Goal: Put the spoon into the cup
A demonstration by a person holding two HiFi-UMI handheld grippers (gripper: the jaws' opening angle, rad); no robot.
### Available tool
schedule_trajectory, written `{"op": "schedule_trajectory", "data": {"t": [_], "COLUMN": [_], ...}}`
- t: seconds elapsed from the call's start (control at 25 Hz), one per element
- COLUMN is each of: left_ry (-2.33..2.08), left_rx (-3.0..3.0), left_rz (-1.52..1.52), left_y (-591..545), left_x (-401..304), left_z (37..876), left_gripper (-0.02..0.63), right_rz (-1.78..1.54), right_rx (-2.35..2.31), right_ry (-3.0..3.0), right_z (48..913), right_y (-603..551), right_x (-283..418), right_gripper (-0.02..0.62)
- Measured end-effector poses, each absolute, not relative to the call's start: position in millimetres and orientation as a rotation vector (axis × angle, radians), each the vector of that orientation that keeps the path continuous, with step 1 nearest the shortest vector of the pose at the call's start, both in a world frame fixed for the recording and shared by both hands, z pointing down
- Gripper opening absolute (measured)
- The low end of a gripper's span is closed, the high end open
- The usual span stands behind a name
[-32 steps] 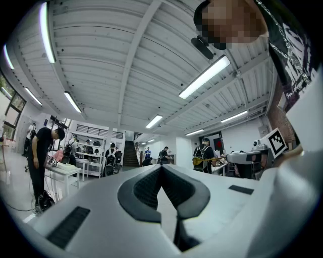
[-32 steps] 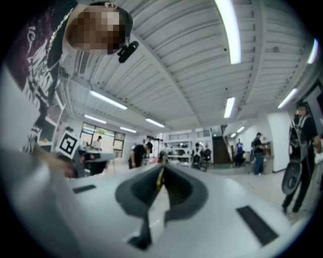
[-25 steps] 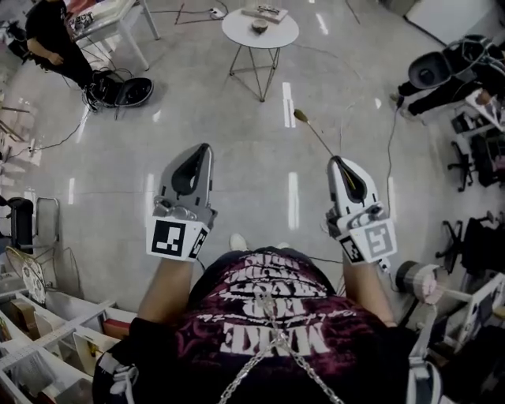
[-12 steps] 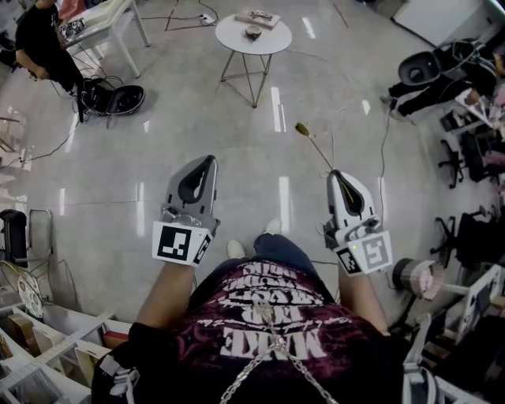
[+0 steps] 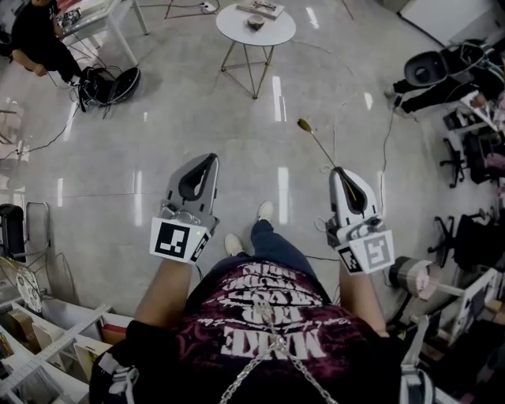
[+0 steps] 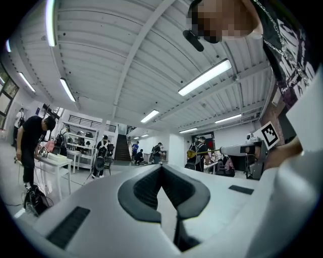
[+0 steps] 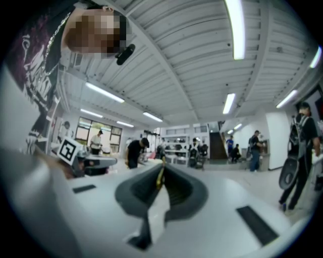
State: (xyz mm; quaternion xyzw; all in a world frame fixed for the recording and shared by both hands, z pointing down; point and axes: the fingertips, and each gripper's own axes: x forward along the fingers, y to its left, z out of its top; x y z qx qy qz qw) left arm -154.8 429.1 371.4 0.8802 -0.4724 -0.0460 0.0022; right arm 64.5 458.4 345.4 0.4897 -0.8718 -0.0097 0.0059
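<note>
The round table stands well ahead of you. Your left gripper is closed with nothing in it. Your right gripper is clamped on the spoon, whose bowl juts forward. The cup sits near the middle of the table's surface.

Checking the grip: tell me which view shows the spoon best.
Head view: the whole spoon juts from the right tongs. Right gripper view shows only a yellow sliver; left gripper view a distant glimpse.
</note>
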Motion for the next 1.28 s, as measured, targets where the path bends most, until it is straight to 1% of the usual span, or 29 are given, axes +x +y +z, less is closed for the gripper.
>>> {"op": "schedule_trajectory", "data": {"t": [0.4, 0.88, 1.04, 1.28], "left_ry": [-1.399, -1.471, -1.493, -1.509], "left_rx": [2.804, 2.771, 2.775, 2.793], "left_rz": [-0.110, -0.067, -0.046, -0.051], "left_y": [384.3, 320.4, 306.3, 282.0], "left_x": [-117.6, -118.9, -118.0, -90.4], "left_z": [374.2, 371.1, 369.6, 353.4], "left_gripper": [0.023, 0.023, 0.023, 0.023], "right_rz": [0.018, 0.004, 0.047, 0.033], "right_rx": [1.560, 1.525, 1.490, 1.479], "right_ry": [-2.710, -2.785, -2.815, -2.852], "right_z": [351.6, 343.1, 348.9, 333.5], "right_y": [414.1, 338.8, 323.0, 301.2], "right_x": [88.0, 96.0, 95.2, 120.0], "right_gripper": [0.035, 0.035, 0.035, 0.035]}}
